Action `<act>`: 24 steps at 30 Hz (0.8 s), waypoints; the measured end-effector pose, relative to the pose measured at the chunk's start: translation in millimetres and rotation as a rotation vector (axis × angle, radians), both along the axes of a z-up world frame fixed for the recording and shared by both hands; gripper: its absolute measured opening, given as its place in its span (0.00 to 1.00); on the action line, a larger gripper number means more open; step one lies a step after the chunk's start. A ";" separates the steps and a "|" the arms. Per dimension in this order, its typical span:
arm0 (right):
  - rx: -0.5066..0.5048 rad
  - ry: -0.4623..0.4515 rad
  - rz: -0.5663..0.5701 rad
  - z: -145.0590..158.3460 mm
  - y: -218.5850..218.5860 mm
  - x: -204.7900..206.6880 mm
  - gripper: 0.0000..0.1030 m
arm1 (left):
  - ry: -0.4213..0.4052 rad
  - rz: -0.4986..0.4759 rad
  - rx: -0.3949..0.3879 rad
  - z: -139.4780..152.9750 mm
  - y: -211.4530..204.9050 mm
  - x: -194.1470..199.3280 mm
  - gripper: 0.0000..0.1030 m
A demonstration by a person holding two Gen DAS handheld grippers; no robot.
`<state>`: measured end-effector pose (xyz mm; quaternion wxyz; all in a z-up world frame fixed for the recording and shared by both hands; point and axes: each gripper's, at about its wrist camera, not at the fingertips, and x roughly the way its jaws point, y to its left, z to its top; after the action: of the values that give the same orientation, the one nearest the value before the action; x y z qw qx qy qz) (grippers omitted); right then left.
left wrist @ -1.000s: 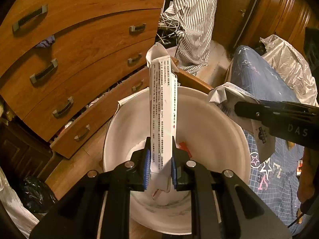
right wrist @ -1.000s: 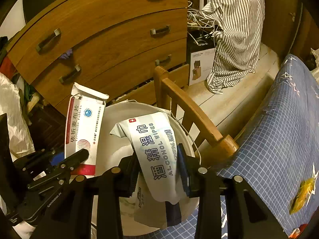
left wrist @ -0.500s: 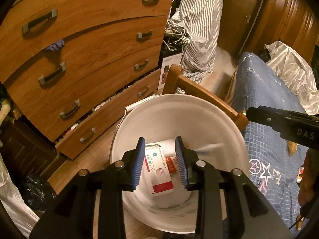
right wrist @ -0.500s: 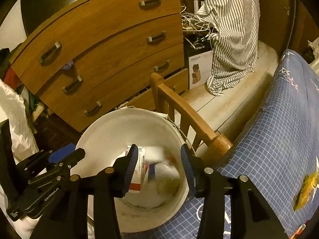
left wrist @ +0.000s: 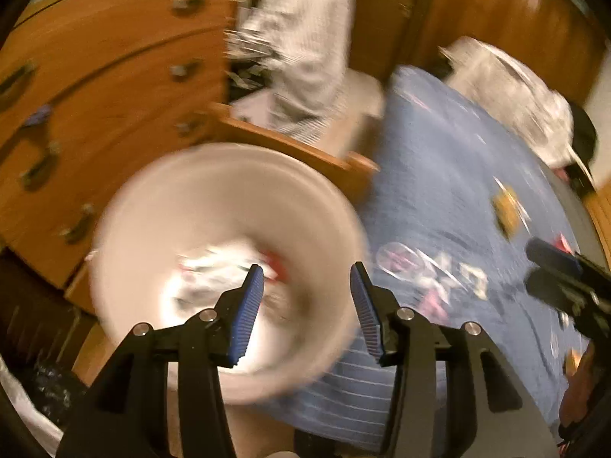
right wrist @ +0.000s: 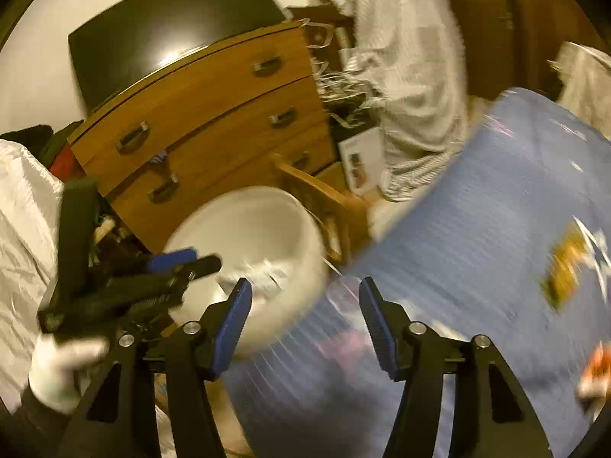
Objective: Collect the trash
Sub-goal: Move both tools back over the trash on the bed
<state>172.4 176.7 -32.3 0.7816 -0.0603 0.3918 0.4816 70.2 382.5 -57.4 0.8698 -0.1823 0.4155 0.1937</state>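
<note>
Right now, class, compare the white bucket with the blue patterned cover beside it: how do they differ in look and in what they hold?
The white bucket is a round, deep, plain white container; the blue patterned cover is a flat spread of checked blue cloth. The bucket holds crumpled white and red packaging at its bottom; the cover bears a small yellow scrap lying loose on top. They share this: both hold litter, and both are blurred.

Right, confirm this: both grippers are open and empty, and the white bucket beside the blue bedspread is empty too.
The bucket is not empty: packets and wrappers lie in its bottom, as the left wrist view shows. The rest holds: left gripper and right gripper are open and empty, jaws just opened, beside the bedspread.
</note>
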 end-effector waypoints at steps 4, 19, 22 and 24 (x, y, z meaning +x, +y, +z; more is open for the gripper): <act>-0.022 -0.031 -0.104 -22.3 -112.1 -2.5 0.62 | 0.019 -0.160 -0.020 -18.9 -74.8 36.9 0.48; -0.166 -0.060 -0.364 -77.1 -414.9 -9.4 0.75 | 0.077 -0.587 -0.036 -53.6 -274.8 113.6 0.60; -0.179 -0.056 -0.371 -87.1 -429.2 -5.5 0.77 | 0.069 -0.634 -0.017 -53.6 -297.0 124.2 0.64; -0.184 -0.042 -0.361 -94.1 -432.4 0.1 0.77 | 0.051 -0.662 0.005 -51.2 -310.9 139.9 0.72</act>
<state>172.6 -255.7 -126.4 0.8545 -0.0705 0.4221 0.2945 210.2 71.6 -108.6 0.8753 -0.0305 0.4734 -0.0940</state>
